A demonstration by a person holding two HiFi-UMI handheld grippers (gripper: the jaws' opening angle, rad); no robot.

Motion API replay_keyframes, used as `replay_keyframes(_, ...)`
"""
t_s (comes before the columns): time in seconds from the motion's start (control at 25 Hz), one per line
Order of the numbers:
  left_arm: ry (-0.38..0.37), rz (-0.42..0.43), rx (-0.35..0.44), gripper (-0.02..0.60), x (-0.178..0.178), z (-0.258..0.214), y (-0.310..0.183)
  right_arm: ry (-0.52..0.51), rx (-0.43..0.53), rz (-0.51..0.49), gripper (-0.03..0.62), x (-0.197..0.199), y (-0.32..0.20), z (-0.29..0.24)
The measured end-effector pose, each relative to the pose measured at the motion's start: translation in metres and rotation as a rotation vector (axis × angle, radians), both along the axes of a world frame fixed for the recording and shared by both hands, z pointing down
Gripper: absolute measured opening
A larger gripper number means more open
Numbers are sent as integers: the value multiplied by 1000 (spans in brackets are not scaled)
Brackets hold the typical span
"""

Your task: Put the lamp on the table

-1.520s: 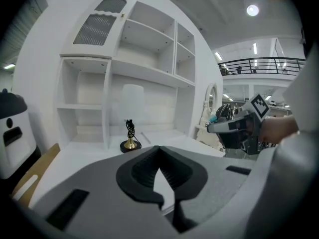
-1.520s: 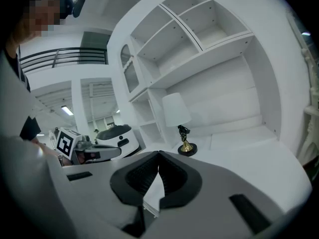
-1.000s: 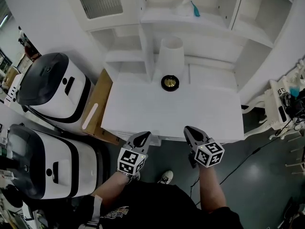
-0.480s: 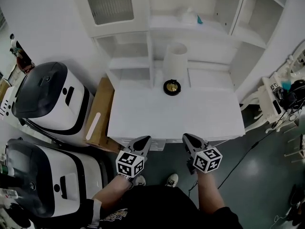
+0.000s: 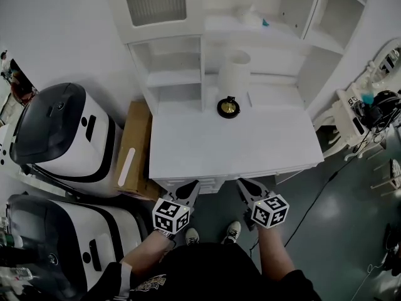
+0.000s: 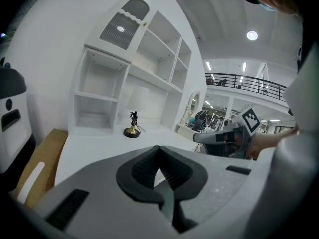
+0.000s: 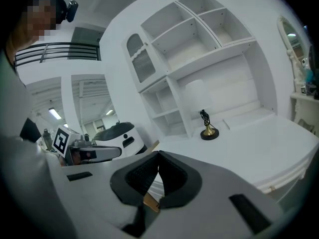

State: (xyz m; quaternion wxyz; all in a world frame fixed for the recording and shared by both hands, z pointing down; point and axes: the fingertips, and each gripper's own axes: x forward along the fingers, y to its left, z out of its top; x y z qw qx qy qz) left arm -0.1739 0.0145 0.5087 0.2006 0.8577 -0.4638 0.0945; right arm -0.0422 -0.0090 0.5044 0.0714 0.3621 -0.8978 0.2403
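The lamp stands upright at the back of the white desk (image 5: pixel 232 149), its white shade (image 5: pixel 234 74) above a black and gold base (image 5: pixel 228 107). Both gripper views show it far ahead: the base (image 6: pixel 131 131) in the left one, base (image 7: pixel 209 133) and shade (image 7: pixel 196 97) in the right. My left gripper (image 5: pixel 191 188) and right gripper (image 5: pixel 241 184) hover side by side just off the desk's front edge, well short of the lamp. In their own views, the left gripper (image 6: pixel 159 148) and right gripper (image 7: pixel 158 156) each have jaws shut, tips meeting, with nothing held.
A white hutch with open shelves (image 5: pixel 169 74) rises behind the desk. Two large white and black machines (image 5: pixel 59 137) (image 5: pixel 56 243) stand at the left, beside a cardboard box (image 5: pixel 135 149). Cables and a stand (image 5: pixel 369 105) crowd the right. My shoes (image 5: pixel 233 232) rest on dark floor.
The view has pulled back from the desk: both grippers, at its front edge before, now hang a little in front of it over the floor. The lamp has not moved.
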Motion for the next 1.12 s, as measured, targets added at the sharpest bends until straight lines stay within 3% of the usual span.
replay_keyframes(0.28,20,46,-18,6,-26,6,17,-4,-14,33,25,-32,27,10)
replay_keyframes(0.76,28,124,-18,6,-31,12,27,10,-16,57,25,-57,53,15)
replay_keyframes(1.12,40,100,-34,6,-43,19,26,34,-29,37,25,-68,54,23)
